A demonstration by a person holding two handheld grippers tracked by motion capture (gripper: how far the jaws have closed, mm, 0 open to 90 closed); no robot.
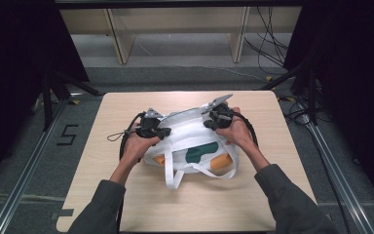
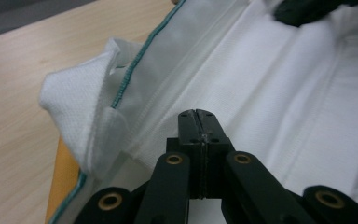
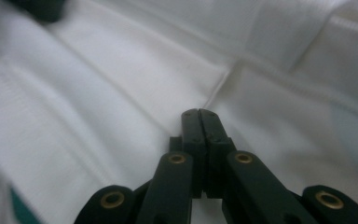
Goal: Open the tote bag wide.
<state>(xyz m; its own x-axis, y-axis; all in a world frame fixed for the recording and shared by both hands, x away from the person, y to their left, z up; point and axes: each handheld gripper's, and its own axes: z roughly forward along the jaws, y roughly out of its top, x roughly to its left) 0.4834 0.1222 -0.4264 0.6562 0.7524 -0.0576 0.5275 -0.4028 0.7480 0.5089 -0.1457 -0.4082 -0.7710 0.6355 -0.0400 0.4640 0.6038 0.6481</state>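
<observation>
A white tote bag [image 1: 195, 141] with a green and orange print lies flat in the middle of the wooden table [image 1: 126, 105]. My left gripper [image 1: 165, 131] rests on the bag's left far corner and points right. Its jaws are shut over white fabric [image 2: 270, 93] next to the green-trimmed rim [image 2: 135, 65], with nothing seen between them. My right gripper [image 1: 207, 122] sits at the bag's right far corner, pointing left. Its jaws are shut above the white cloth [image 3: 98, 93], and no fabric shows between them.
The bag's white handle loops [image 1: 175, 178] trail toward the table's near edge. A black cable [image 1: 126, 136] curls left of my left hand. Shelving legs [image 1: 119, 44] and cables lie on the floor beyond the table. Bare tabletop surrounds the bag.
</observation>
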